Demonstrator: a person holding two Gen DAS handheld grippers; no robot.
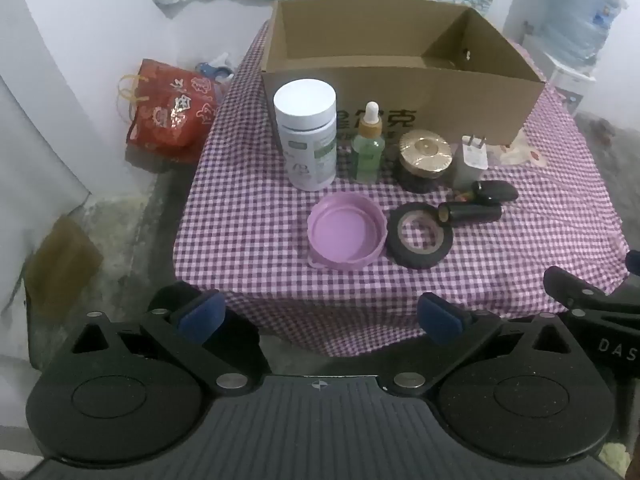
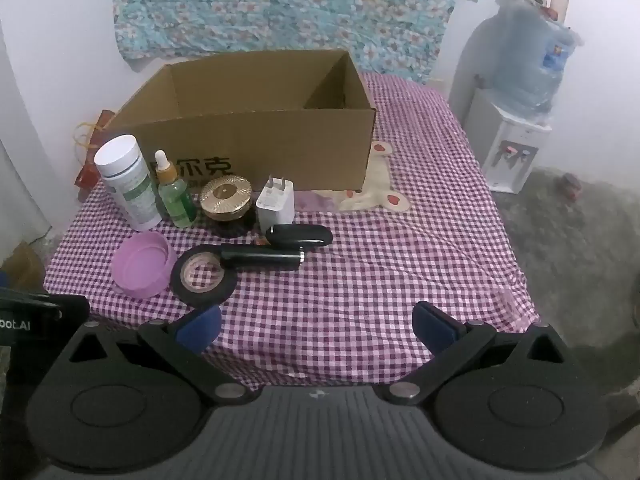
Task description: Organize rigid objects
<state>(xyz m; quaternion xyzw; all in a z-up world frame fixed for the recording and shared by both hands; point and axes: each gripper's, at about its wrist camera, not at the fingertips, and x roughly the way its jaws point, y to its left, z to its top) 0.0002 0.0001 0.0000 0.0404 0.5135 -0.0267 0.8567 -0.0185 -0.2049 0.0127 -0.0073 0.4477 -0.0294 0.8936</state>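
Note:
An open cardboard box point(image 1: 400, 92) point(image 2: 256, 140) stands at the back of the checked table. In front of it, in a row, stand a white bottle point(image 1: 306, 132) point(image 2: 126, 180), a green dropper bottle point(image 1: 369, 148) point(image 2: 175, 196), a gold-lidded jar point(image 1: 424, 160) point(image 2: 227, 200) and a white charger plug point(image 1: 472, 160) point(image 2: 276, 204). Nearer lie a purple lid point(image 1: 346, 236) point(image 2: 142, 264), a black tape roll point(image 1: 420, 236) point(image 2: 203, 276) and two black tubes point(image 1: 470, 212) point(image 2: 264, 260). My left gripper point(image 1: 320, 318) and right gripper point(image 2: 318, 326) hover open at the table's near edge, holding nothing.
A red gift bag point(image 1: 172, 112) lies on the floor left of the table. A water dispenser point(image 2: 516, 120) stands to the right. Patterned cloth point(image 2: 280, 12) hangs on the back wall. The right half of the tablecloth point(image 2: 420, 240) carries only a cartoon print.

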